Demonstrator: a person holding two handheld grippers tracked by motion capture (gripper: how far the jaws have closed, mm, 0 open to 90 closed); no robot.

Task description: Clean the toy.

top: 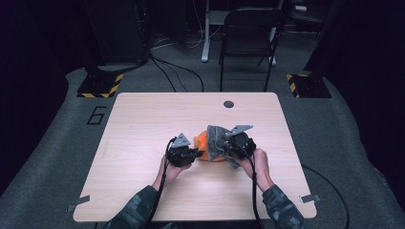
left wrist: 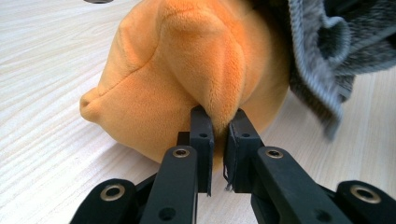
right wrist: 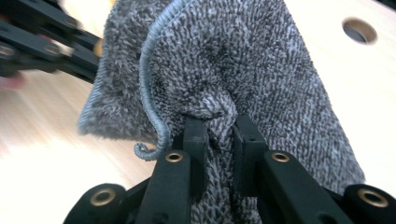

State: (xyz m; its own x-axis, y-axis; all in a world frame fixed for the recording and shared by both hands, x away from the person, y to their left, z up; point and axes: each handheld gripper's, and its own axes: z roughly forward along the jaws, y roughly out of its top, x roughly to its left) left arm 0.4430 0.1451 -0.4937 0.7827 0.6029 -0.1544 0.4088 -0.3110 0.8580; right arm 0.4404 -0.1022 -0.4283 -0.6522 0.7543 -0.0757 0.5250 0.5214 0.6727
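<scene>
An orange plush toy (top: 203, 143) lies near the middle of the wooden table (top: 143, 119), partly under a grey terry cloth (top: 217, 140). My left gripper (top: 197, 153) is shut on a fold of the orange plush toy (left wrist: 187, 79), which it pinches between its pads (left wrist: 202, 135). On the toy's right side, my right gripper (top: 228, 149) is shut on a bunched pleat of the grey cloth (right wrist: 224, 70) and holds it up off the table. The cloth (left wrist: 322, 51) hangs over the plush at the upper right of the left gripper view.
A round cable hole (top: 229, 104) sits near the table's far edge. Behind the table stand a dark folding chair (top: 248, 38) and yellow-black striped floor plates (top: 102, 86). Two grey tabs (top: 79, 202) lie at the near corners. The left gripper's arms (right wrist: 42, 46) show at upper left.
</scene>
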